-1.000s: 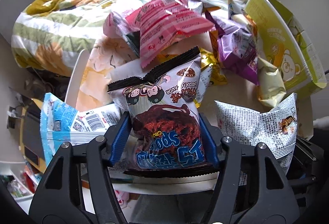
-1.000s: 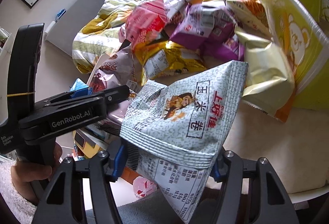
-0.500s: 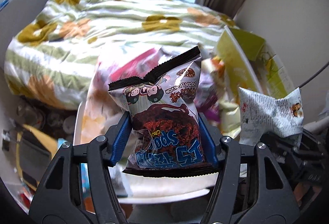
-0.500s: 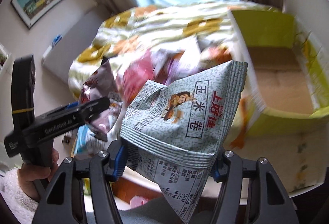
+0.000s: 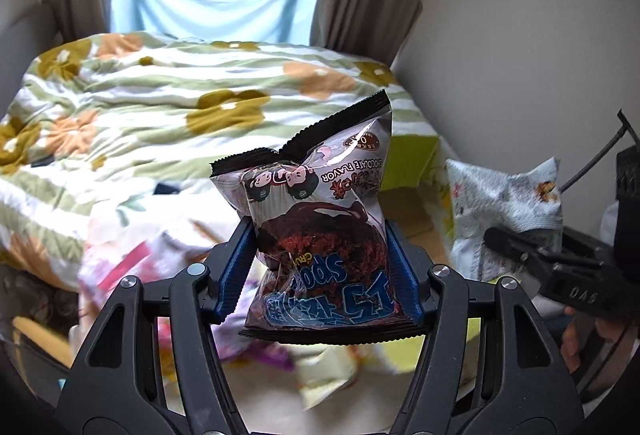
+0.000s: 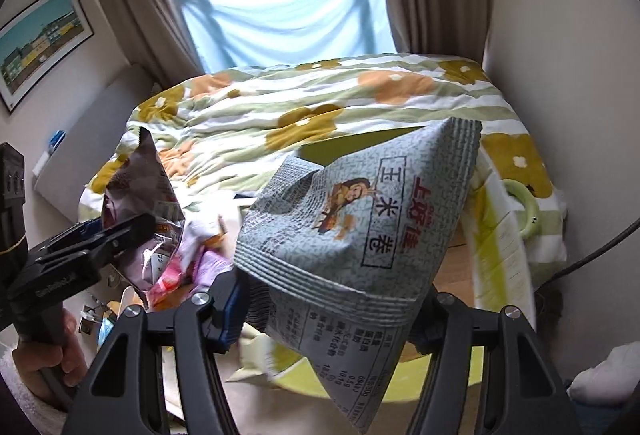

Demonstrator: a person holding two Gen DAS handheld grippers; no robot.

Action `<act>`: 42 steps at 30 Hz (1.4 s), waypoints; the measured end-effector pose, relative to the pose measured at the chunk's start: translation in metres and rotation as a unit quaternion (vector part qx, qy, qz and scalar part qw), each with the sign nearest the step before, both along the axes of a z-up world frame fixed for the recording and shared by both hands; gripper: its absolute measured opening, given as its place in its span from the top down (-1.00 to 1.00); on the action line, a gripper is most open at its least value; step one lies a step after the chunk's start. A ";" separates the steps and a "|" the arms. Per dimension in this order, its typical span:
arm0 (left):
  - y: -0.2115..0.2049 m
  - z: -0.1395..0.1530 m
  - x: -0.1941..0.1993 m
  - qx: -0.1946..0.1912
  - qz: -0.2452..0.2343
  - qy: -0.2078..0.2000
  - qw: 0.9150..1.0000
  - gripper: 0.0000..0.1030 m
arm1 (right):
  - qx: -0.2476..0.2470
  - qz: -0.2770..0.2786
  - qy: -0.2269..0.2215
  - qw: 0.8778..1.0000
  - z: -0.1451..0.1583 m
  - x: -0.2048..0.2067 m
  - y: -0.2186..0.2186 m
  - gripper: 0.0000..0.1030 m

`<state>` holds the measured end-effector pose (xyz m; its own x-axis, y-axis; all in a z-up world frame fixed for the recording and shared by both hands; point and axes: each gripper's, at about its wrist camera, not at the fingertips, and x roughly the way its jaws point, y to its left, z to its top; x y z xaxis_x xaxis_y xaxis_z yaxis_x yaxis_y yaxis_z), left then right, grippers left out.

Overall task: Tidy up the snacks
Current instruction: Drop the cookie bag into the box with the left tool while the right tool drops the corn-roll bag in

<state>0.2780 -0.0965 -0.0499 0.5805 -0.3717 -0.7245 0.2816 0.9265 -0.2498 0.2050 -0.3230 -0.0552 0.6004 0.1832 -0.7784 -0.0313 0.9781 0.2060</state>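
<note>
My left gripper (image 5: 320, 271) is shut on a silver and brown chocolate snack bag (image 5: 320, 227), held upright in the air; that bag also shows in the right wrist view (image 6: 140, 211) at the left. My right gripper (image 6: 328, 307) is shut on a grey-green corn roll bag (image 6: 360, 219), also raised; it shows at the right in the left wrist view (image 5: 504, 211). Below lies a blurred heap of snack bags (image 5: 256, 351) and a yellow-green cardboard box (image 6: 500, 235), open, behind the grey bag.
A bed with a flowered green striped quilt (image 5: 160, 103) fills the space behind. A window with a blue cloth (image 6: 288, 15) and brown curtains stands beyond. A white wall is at the right. A framed picture (image 6: 40, 43) hangs on the left wall.
Both grippers have risen and tilted up with their bags. The snack heap and box have dropped low in view; the bed and window now fill the frames.
</note>
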 end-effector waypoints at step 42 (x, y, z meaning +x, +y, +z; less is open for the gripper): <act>-0.106 -0.052 0.063 0.137 0.020 0.037 0.990 -0.99 | 0.026 0.026 0.056 0.998 -0.062 0.150 -0.099 -0.93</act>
